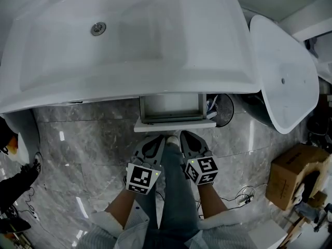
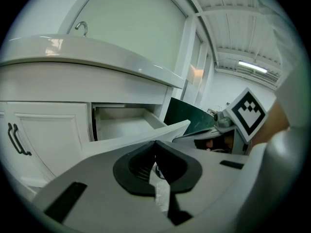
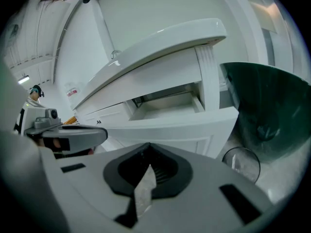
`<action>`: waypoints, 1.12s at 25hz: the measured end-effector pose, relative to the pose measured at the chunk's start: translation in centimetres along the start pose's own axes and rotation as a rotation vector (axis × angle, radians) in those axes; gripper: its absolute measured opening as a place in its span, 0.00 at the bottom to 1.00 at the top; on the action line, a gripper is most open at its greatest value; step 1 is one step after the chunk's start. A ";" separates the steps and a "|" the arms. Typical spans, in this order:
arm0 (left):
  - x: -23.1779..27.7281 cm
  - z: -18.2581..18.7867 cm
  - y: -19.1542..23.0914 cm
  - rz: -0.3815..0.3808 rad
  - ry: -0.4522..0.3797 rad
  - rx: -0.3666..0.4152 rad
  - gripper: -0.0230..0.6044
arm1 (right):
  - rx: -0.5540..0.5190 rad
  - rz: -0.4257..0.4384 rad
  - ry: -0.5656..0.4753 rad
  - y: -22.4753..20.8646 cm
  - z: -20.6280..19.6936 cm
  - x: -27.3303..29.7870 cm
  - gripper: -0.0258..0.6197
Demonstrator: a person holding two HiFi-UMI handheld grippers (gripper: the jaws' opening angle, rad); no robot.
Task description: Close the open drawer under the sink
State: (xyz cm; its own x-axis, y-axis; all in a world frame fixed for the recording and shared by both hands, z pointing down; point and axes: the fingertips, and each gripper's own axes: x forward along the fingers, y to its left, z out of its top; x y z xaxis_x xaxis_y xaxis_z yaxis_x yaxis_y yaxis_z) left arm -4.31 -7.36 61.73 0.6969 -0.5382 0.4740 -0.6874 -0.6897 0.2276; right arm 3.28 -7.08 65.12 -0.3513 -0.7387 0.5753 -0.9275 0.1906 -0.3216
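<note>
A white drawer [image 1: 174, 108] stands pulled out from the cabinet under the white sink [image 1: 129, 40], with its front panel [image 1: 175, 123] toward me. Its inside looks bare in the left gripper view [image 2: 124, 123] and the right gripper view [image 3: 167, 106]. My left gripper [image 1: 158, 138] and right gripper [image 1: 184, 136] hang side by side just short of the panel, over the marble floor. Both are shut with nothing between the jaws, as the left gripper [image 2: 155, 143] and the right gripper [image 3: 148, 145] show in their own views. I cannot tell whether either tip touches the panel.
A second white basin [image 1: 284, 71] leans at the right, with a dark round bin [image 1: 225, 110] beside the drawer. A cardboard box [image 1: 291, 175] and cables [image 1: 246, 195] lie on the floor at the right. Left of the drawer, a cabinet door carries black handles [image 2: 17, 140].
</note>
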 end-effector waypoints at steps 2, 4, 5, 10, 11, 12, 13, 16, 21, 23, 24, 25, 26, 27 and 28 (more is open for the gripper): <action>0.4 -0.4 0.3 0.006 0.007 -0.006 0.06 | 0.011 -0.004 -0.008 -0.2 -0.2 0.3 0.05; 0.8 -0.8 0.5 0.006 0.016 -0.008 0.06 | 0.013 -0.005 -0.014 -0.4 -0.3 0.6 0.06; 1.0 -1.0 0.5 0.006 0.020 -0.008 0.06 | 0.008 -0.005 -0.015 -0.4 -0.3 0.8 0.05; 1.7 -1.4 0.8 0.014 0.025 -0.012 0.06 | -0.022 0.001 -0.021 -0.4 0.2 1.2 0.05; 1.9 -1.3 0.9 0.017 0.023 -0.012 0.06 | -0.027 0.001 -0.017 -0.4 0.2 1.2 0.05; 2.0 -1.2 1.0 0.018 0.022 -0.010 0.06 | -0.033 -0.002 -0.018 -0.4 0.3 1.2 0.05; 2.1 -1.1 1.0 0.018 0.022 -0.007 0.06 | -0.040 -0.006 -0.023 -0.5 0.3 1.2 0.05; 2.2 -1.1 1.0 0.007 0.028 0.014 0.06 | -0.049 -0.015 -0.032 -0.6 0.5 1.2 0.05; 2.2 -1.0 0.9 0.000 0.031 0.025 0.06 | -0.054 -0.025 -0.020 -0.5 0.6 1.2 0.05; 2.2 -0.9 0.9 0.000 0.029 0.024 0.06 | -0.059 -0.034 -0.028 -0.5 0.7 1.2 0.05; 2.2 -0.9 0.9 -0.001 0.029 0.026 0.06 | -0.058 -0.039 -0.031 -0.5 0.8 1.2 0.05; 2.2 -0.9 0.9 -0.004 0.030 0.029 0.06 | -0.055 -0.042 -0.032 -0.5 0.8 1.2 0.05; 2.2 -0.9 0.9 -0.008 0.032 0.033 0.06 | -0.052 -0.045 -0.030 -0.5 0.8 1.1 0.05; 2.2 -0.8 0.9 -0.011 0.034 0.038 0.06 | -0.049 -0.049 -0.029 -0.5 0.8 1.1 0.05; 2.2 -0.8 0.9 -0.013 0.036 0.042 0.06 | -0.048 -0.053 -0.032 -0.5 0.8 1.1 0.05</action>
State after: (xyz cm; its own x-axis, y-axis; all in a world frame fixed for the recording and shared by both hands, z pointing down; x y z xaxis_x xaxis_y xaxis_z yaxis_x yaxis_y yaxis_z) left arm -3.55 -8.76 63.68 0.6974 -0.5121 0.5014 -0.6688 -0.7164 0.1987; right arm 3.50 -8.50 65.32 -0.2981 -0.7684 0.5663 -0.9500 0.1810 -0.2544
